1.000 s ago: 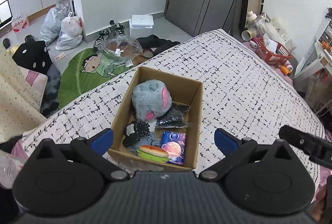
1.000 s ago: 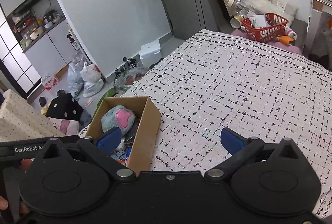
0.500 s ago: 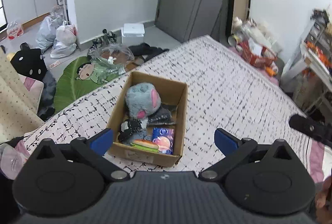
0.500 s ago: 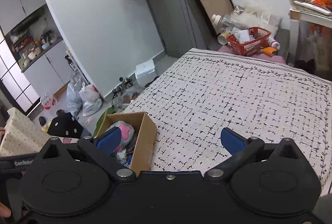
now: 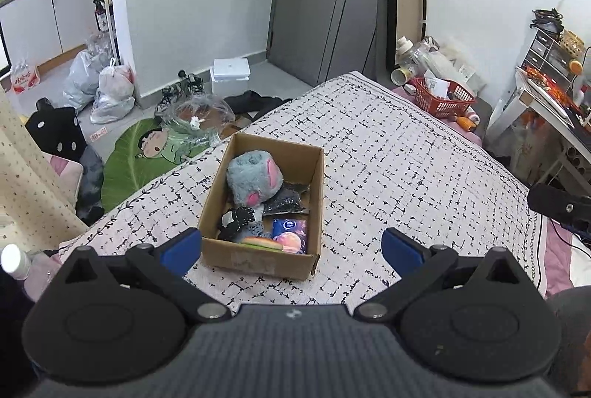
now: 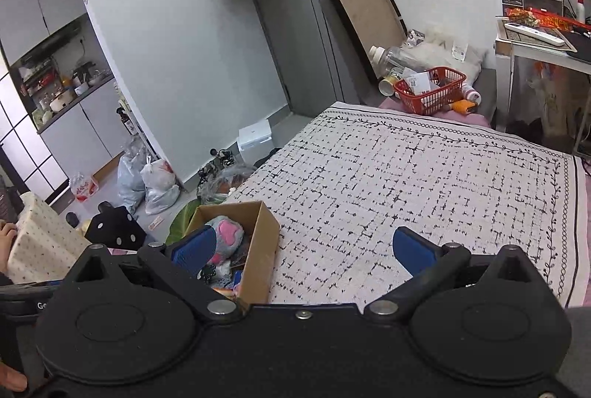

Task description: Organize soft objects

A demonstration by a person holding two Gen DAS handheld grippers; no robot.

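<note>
Even, soft indoor light; faint shadows; sharp focus; strong fisheye bending at edges.

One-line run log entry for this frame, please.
left gripper: open, empty | right gripper: open, empty | cardboard box: on bedspread, holds grey plush, burger toy, blue packet | nothing grasped
</note>
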